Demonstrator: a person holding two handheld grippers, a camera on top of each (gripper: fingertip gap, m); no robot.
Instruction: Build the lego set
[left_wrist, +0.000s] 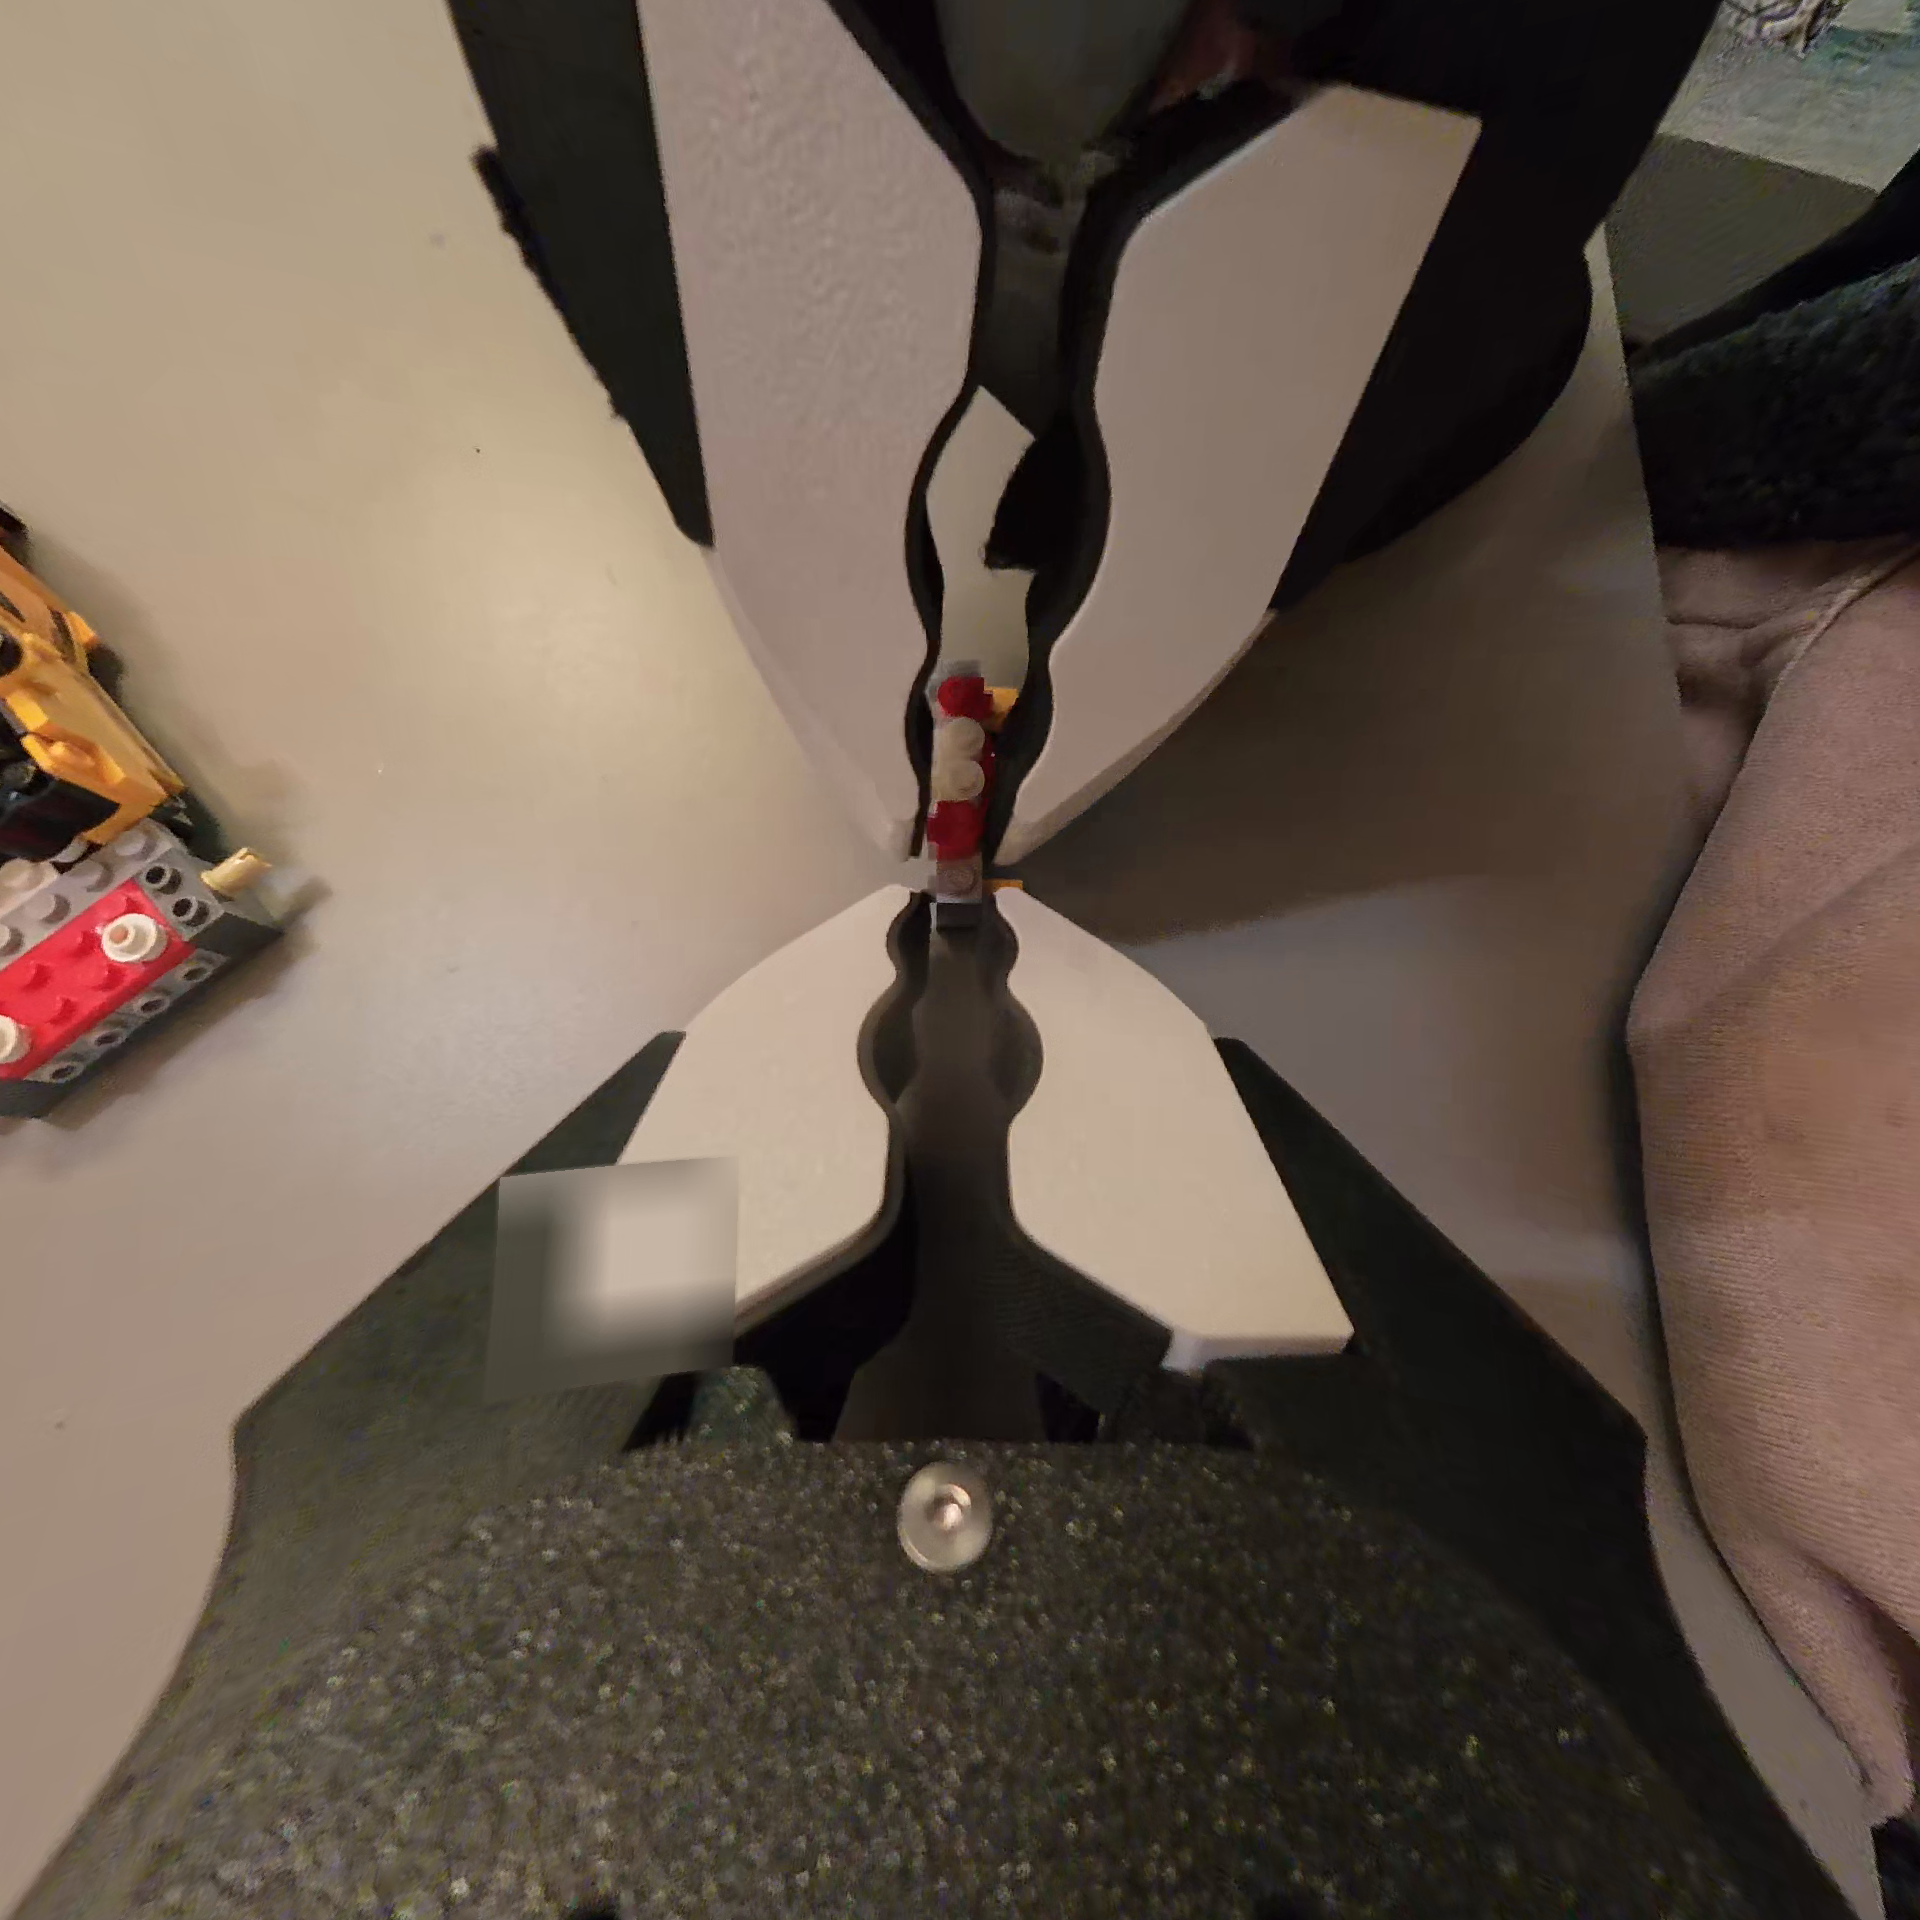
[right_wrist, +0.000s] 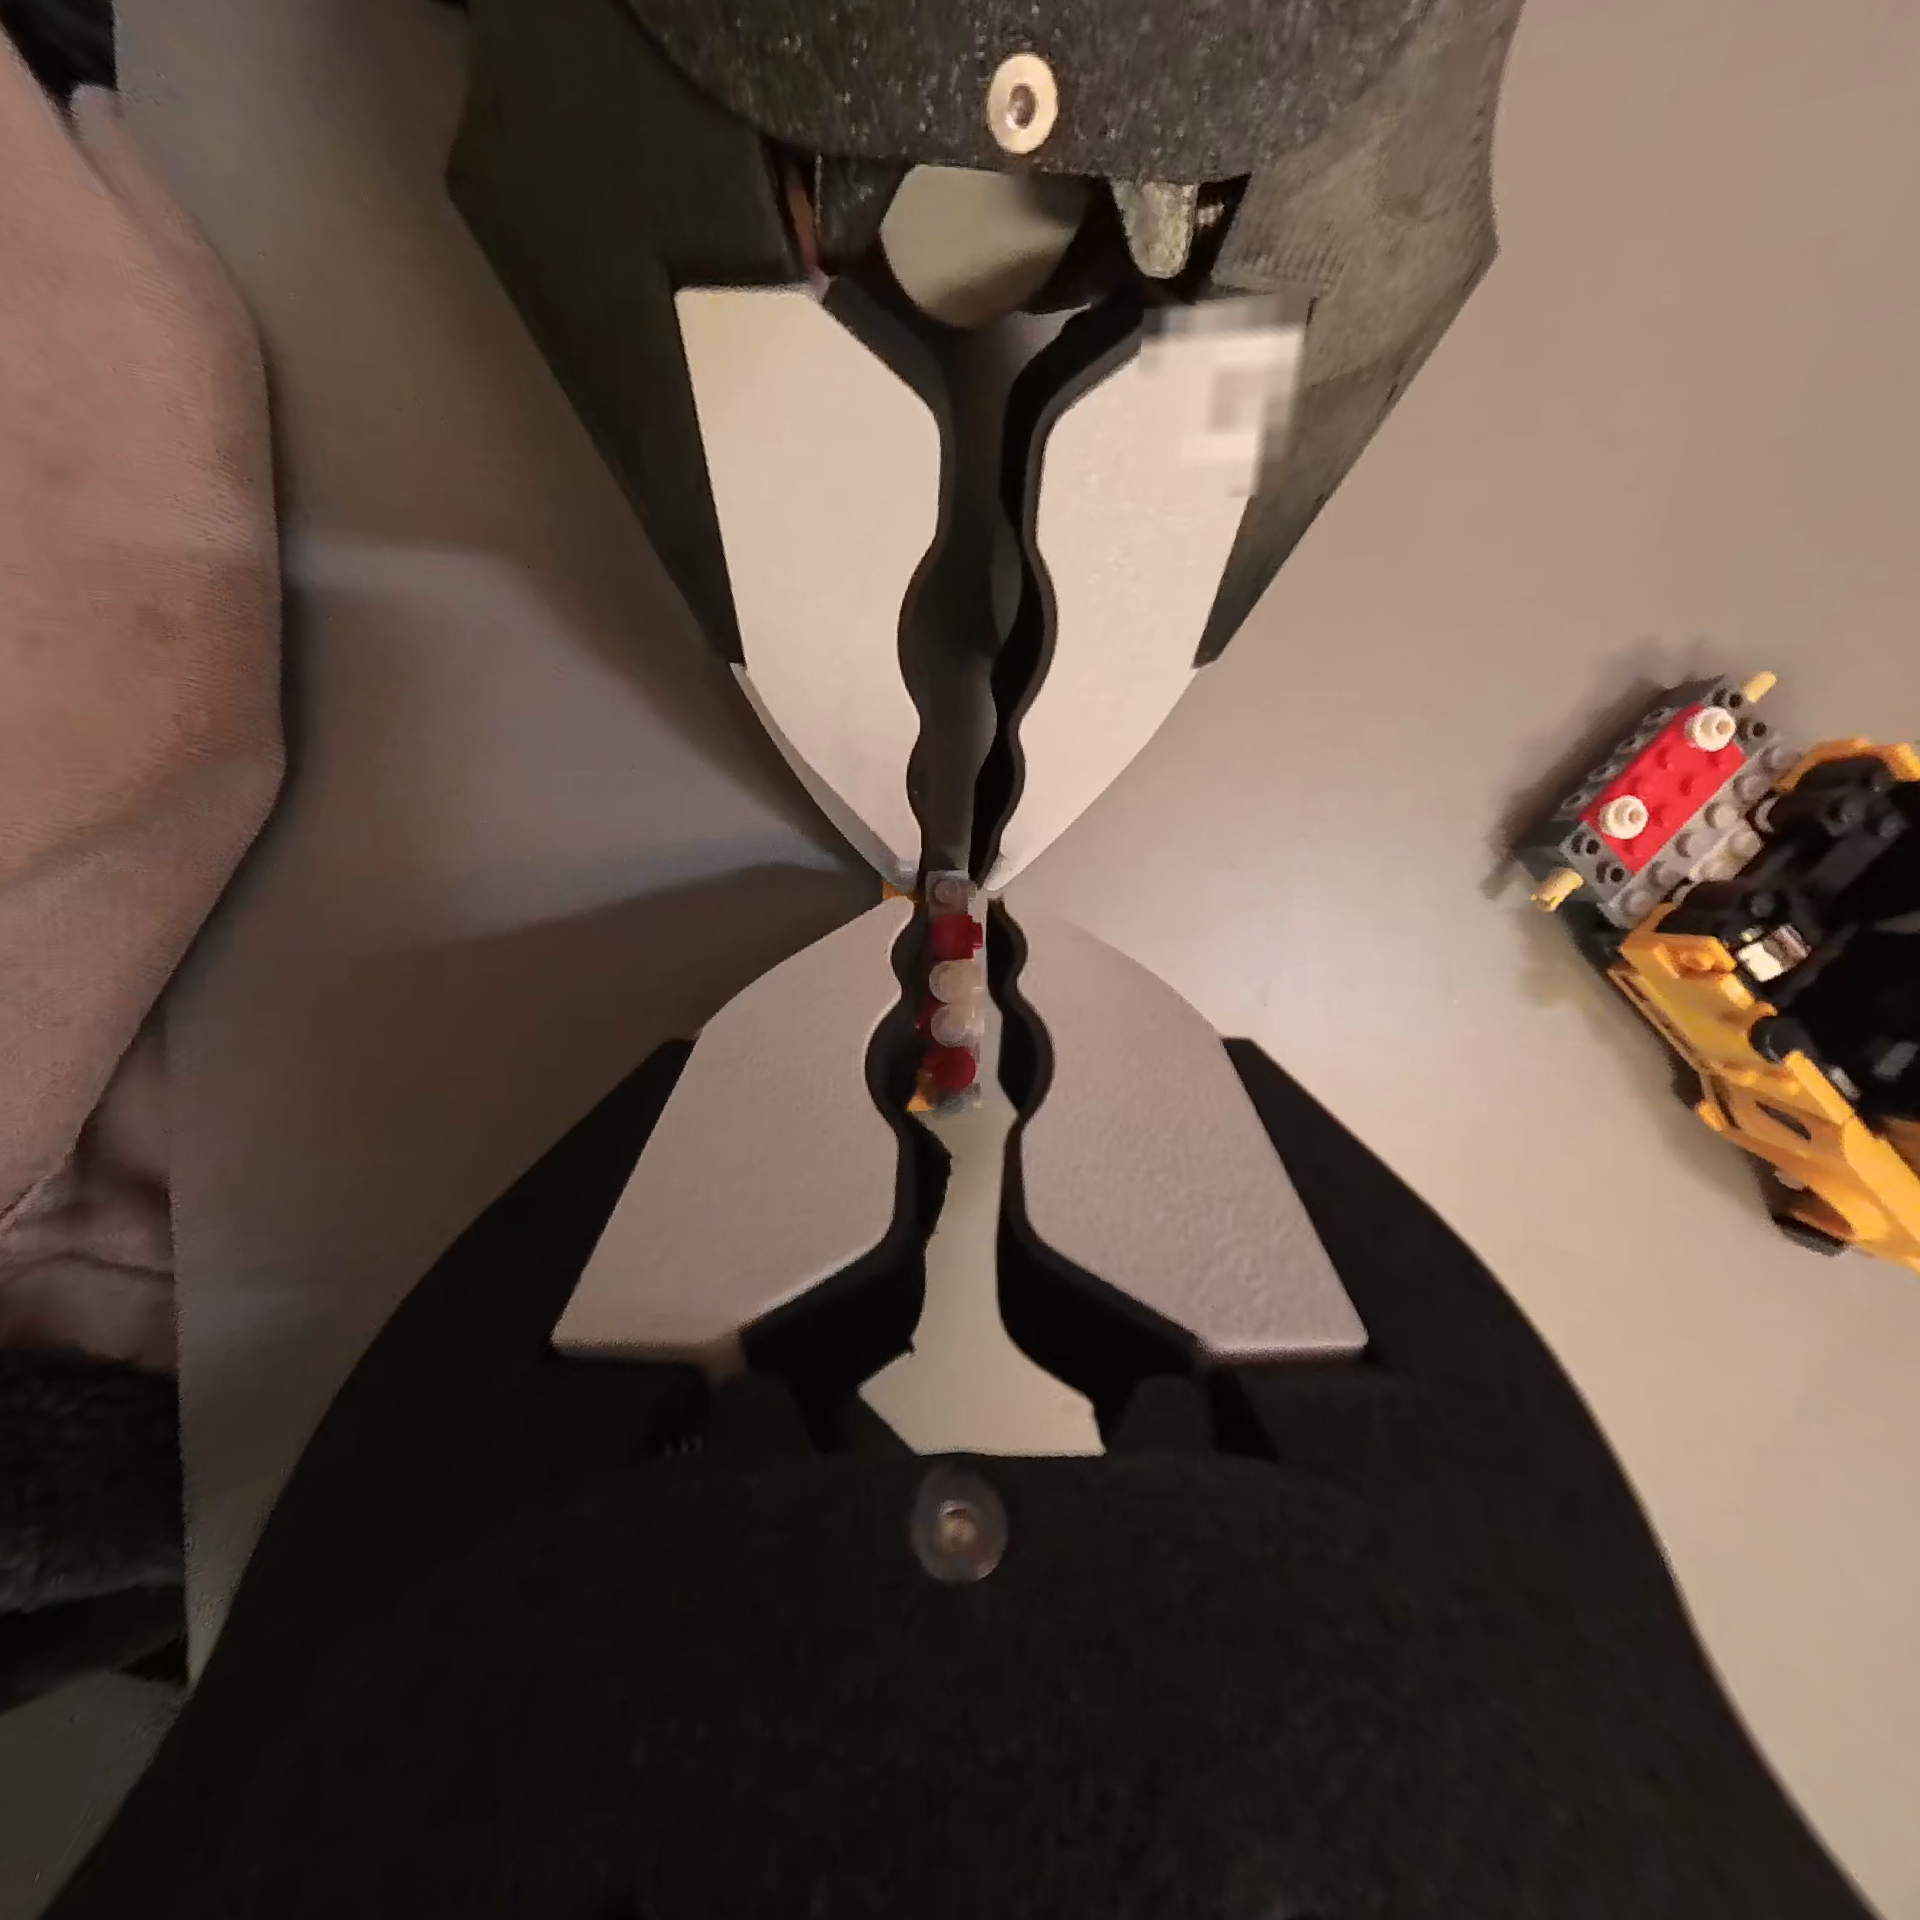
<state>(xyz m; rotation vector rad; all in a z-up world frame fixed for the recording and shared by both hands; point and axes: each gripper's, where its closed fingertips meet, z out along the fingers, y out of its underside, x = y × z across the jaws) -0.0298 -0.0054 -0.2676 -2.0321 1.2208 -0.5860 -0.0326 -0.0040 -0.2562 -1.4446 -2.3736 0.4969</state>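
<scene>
I find both grippers tip to tip along the long axis of the strip of red and white studs (left_wrist: 961, 774). The right gripper (right_wrist: 951, 1023) has its fingers closed on most of its length; the left gripper (left_wrist: 956, 914) pinches only the grey end. The yellow vehicle (right_wrist: 1745, 935) sits well apart on the surface (left_wrist: 468, 623).

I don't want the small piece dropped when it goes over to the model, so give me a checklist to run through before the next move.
1. Right gripper shut on the small red-and-white strip: ok.
2. Left gripper pinching the strip's grey end: ok, jaws closed there, tip to tip with the right gripper.
3. Strip straight between the two grippers: ok.
4. Strip fully assembled, studs seated: cannot tell, mostly hidden by the jaws.
5. Yellow and red model resting on the table, apart from both grippers: ok.
6. Where the strip attaches on the model: cannot tell.
</scene>
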